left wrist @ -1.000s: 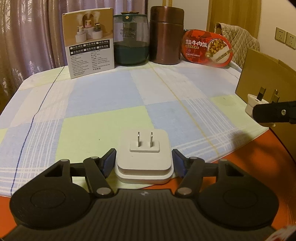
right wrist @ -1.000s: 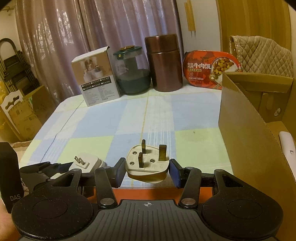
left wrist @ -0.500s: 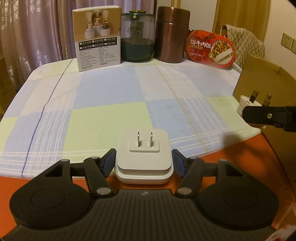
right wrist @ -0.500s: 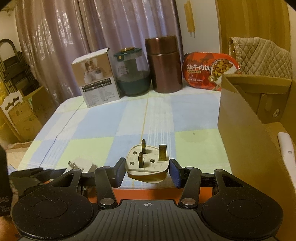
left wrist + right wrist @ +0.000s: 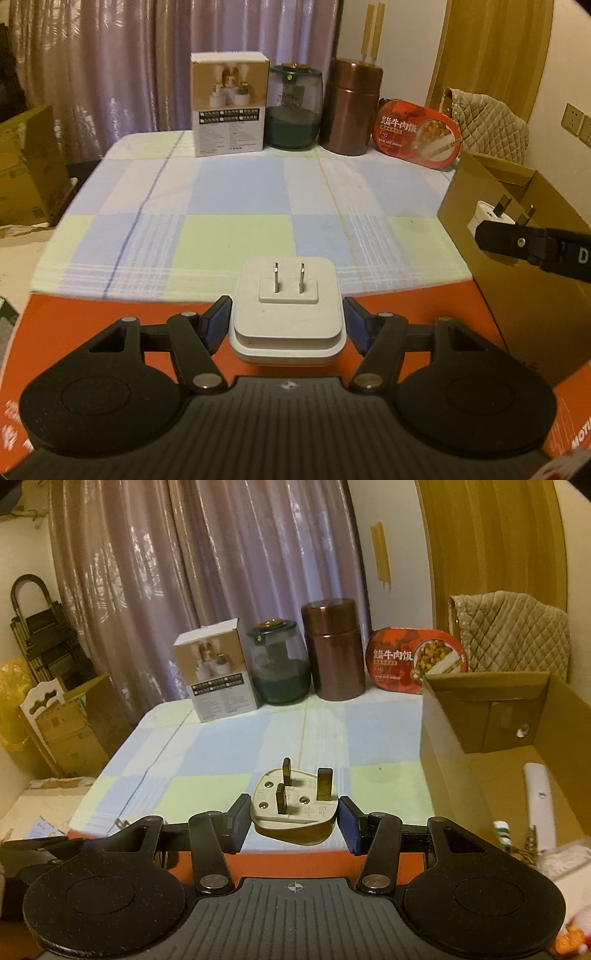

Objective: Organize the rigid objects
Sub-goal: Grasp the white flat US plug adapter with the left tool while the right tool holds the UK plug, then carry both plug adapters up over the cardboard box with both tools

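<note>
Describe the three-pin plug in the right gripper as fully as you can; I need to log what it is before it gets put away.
The three-pin plug is a rounded, roughly triangular body of cream plastic with a darker brown underside. Three dark, rectangular metal pins stand up from its face, which also shows small screws and embossed markings. No cable is visible. It is held clear above the checked tablecloth, face tilted toward the camera, pinched at its sides by the blue pads of the right gripper.

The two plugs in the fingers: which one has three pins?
The rounded plug in the right gripper; the square white adapter in the left gripper has two flat pins.
</note>
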A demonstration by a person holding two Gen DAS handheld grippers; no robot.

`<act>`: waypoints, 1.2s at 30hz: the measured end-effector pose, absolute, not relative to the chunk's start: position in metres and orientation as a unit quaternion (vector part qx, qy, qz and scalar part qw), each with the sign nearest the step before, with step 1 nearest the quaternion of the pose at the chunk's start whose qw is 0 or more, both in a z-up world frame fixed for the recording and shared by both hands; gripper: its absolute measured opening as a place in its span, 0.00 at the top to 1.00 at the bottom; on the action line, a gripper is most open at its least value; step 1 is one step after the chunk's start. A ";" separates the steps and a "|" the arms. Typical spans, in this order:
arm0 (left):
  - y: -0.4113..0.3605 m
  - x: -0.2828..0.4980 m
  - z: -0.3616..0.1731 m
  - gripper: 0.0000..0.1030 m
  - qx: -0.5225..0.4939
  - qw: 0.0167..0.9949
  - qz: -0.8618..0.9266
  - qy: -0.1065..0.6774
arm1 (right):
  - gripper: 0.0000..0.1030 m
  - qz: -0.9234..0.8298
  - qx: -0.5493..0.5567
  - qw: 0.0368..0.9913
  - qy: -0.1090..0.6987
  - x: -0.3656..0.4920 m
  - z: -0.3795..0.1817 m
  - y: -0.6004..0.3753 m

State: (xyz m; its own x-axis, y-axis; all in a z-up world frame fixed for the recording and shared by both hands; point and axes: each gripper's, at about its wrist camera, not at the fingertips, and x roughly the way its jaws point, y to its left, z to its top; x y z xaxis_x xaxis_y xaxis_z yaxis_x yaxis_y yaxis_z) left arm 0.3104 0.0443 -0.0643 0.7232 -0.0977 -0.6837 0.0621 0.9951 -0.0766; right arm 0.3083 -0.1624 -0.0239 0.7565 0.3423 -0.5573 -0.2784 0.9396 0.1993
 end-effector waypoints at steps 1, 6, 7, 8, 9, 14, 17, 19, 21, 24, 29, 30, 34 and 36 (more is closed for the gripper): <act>0.043 0.303 -0.060 0.42 -0.028 0.928 -0.040 0.371 | 0.55 0.167 0.053 0.936 0.306 0.304 -0.021 -0.164; 0.035 0.272 -0.035 0.42 -0.039 0.929 -0.040 0.366 | 0.55 0.170 0.057 0.937 0.301 0.281 0.006 -0.182; 0.033 0.266 -0.029 0.42 -0.042 0.929 -0.041 0.364 | 0.55 0.170 0.058 0.937 0.298 0.277 0.013 -0.186; 0.031 0.261 -0.024 0.42 -0.044 0.930 -0.042 0.362 | 0.55 0.170 0.059 0.938 0.295 0.272 0.020 -0.191; 0.028 0.255 -0.017 0.42 -0.047 0.931 -0.043 0.359 | 0.55 0.170 0.060 0.940 0.291 0.267 0.028 -0.197; 0.012 0.232 0.010 0.42 -0.056 0.936 -0.052 0.344 | 0.55 0.160 0.054 0.947 0.273 0.250 0.059 -0.225; 0.003 0.221 0.023 0.42 -0.061 0.938 -0.057 0.337 | 0.55 0.149 0.052 0.951 0.266 0.241 0.072 -0.245; -0.005 0.216 0.030 0.42 -0.061 0.939 -0.063 0.333 | 0.55 0.141 0.051 0.953 0.262 0.235 0.078 -0.258; -0.014 0.212 0.037 0.42 -0.059 0.940 -0.069 0.330 | 0.55 0.133 0.051 0.955 0.261 0.230 0.081 -0.272; -0.030 0.208 0.044 0.42 -0.052 0.940 -0.082 0.326 | 0.55 0.116 0.055 0.956 0.265 0.226 0.083 -0.296; -0.064 0.206 0.051 0.42 -0.042 0.939 -0.108 0.323 | 0.55 0.085 0.060 0.958 0.266 0.220 0.087 -0.337; -0.070 0.206 0.052 0.42 -0.040 0.939 -0.113 0.323 | 0.55 0.080 0.060 0.959 0.266 0.219 0.088 -0.344; -0.097 0.209 0.056 0.42 -0.032 0.937 -0.135 0.320 | 0.55 0.064 0.063 0.959 0.268 0.212 0.087 -0.368; -0.112 0.210 0.056 0.42 -0.026 0.936 -0.144 0.321 | 0.55 0.059 0.065 0.958 0.271 0.210 0.084 -0.378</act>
State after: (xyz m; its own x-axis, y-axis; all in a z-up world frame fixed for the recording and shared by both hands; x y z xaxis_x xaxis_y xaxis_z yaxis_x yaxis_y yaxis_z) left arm 0.2101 -0.1116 0.0564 0.7527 -0.2867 -0.5926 0.2535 0.9570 -0.1410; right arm 0.2103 -0.3777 0.0842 0.8456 0.1495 -0.5125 -0.0785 0.9844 0.1577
